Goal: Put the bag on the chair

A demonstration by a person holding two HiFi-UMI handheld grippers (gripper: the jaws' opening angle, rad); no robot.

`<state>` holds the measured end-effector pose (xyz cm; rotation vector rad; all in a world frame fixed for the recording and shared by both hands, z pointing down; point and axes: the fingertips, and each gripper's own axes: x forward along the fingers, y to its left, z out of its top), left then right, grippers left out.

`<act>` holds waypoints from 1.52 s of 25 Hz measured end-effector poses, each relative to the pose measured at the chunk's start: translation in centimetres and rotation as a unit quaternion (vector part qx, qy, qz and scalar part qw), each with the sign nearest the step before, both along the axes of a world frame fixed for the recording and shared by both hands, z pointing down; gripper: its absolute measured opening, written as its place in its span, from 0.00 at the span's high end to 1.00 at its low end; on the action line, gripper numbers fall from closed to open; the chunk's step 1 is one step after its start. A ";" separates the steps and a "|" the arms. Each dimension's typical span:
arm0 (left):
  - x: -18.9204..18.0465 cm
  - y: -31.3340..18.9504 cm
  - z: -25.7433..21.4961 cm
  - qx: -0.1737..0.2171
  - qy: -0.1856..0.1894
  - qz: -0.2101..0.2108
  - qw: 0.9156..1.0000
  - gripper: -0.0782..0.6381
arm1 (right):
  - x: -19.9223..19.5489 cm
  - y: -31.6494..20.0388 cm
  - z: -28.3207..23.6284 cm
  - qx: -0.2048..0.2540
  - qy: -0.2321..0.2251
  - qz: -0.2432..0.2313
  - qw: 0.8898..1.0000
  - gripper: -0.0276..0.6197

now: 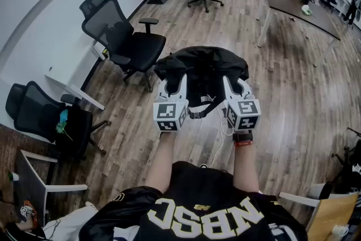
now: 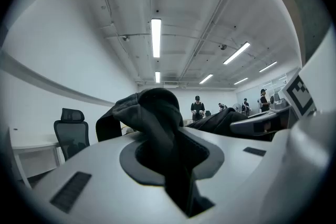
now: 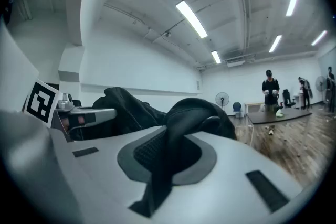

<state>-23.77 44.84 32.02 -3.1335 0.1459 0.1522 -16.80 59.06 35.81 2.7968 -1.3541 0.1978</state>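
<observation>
At left, an office chair [image 1: 121, 36] stands well apart; the left hand-held gripper [image 1: 172, 80] is clamped on 1 fold of the black bag [image 1: 203, 65], held aloft over the floor [image 1: 282, 93], and the right hand-held gripper [image 1: 236, 84] on another; carrying is judged in hand; a leftward swing and lowering onto that chair are called for next.

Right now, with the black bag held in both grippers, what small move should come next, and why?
Probably swing the bag forward and left toward the black office chair, with both grips shut. The left gripper and right gripper each pinch its fabric, it hangs above the floor, and that chair's seat looks bare.
</observation>
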 end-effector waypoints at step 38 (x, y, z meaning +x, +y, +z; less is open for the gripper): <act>34.1 -29.5 4.2 -0.073 -0.043 -0.008 0.996 0.78 | 34.2 -30.8 4.3 -0.002 -0.102 -0.046 0.994 0.86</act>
